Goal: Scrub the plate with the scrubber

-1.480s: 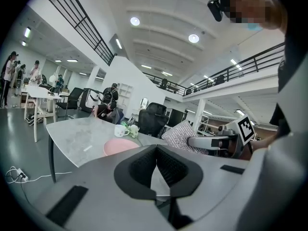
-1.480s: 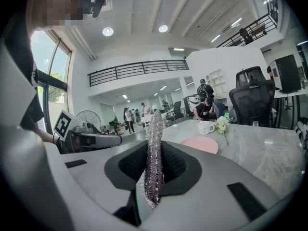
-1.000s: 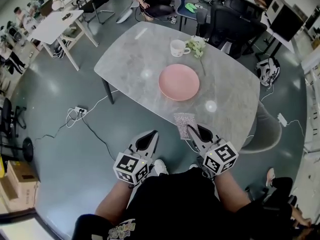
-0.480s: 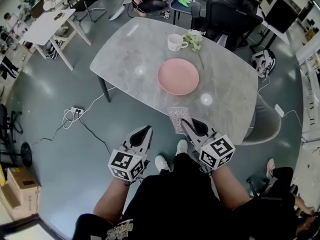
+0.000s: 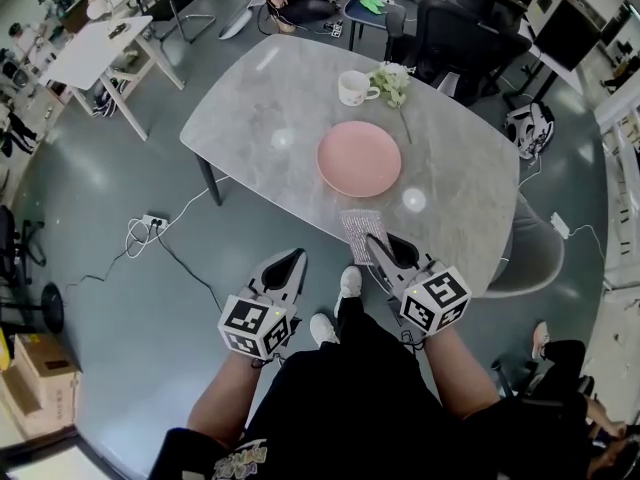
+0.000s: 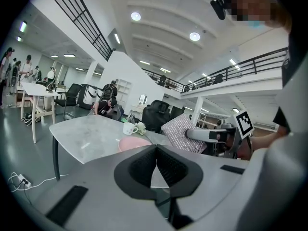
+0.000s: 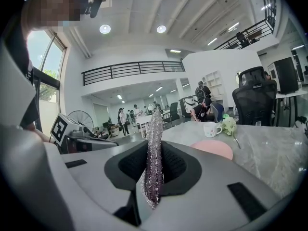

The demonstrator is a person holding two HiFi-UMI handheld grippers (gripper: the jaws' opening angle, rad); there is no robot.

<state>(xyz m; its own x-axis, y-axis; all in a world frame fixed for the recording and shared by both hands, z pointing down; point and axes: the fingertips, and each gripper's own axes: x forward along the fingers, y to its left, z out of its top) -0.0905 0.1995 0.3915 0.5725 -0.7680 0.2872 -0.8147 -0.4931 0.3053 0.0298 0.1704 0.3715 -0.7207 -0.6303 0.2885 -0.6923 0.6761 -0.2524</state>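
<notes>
Scrubber clamped, plate lying free
The right gripper (image 5: 374,246) pinches the scrubber (image 5: 360,226) over the near edge of the table (image 5: 250,118). The left gripper (image 5: 295,260) is closed and empty. The plate (image 5: 359,158) sits mid-table.

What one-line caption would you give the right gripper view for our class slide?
Right tongs clamp a silvery scrubber on edge, pink plate waiting on the marble table ahead.
</notes>
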